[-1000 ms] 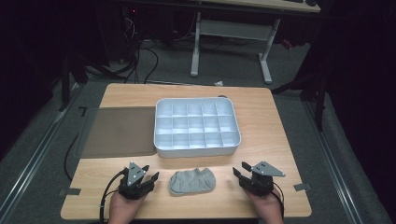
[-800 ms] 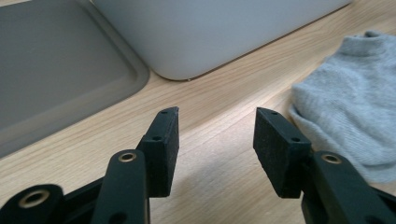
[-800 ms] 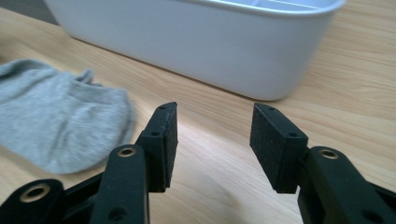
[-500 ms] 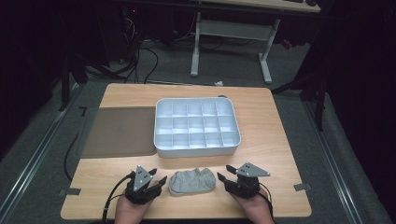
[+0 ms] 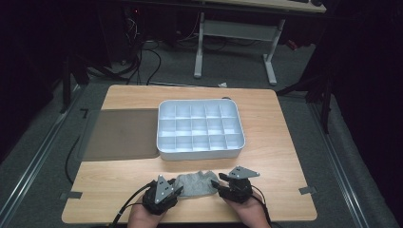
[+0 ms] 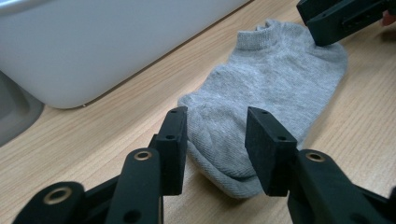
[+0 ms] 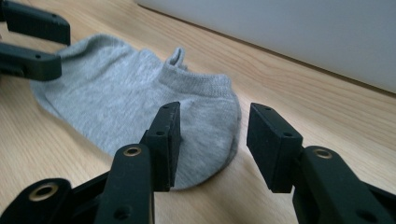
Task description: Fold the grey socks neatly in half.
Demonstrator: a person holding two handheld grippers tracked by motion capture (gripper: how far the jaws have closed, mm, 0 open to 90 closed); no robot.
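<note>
Low in the high view, our left gripper (image 5: 177, 191) straddles the toe end of the grey sock (image 5: 195, 185); its jaws have just been closing, yet the pads stand clear of the cloth, gripping nothing. Our right gripper (image 5: 217, 185) stands open over the cuff end, its jaws closing a little too. The sock lies flat on the table (image 5: 280, 156), below the white compartment tray (image 5: 199, 129) at frame centre. If we pinch only the top layer, it may slip free; whether the pads reach the wood is hard to judge.
</note>
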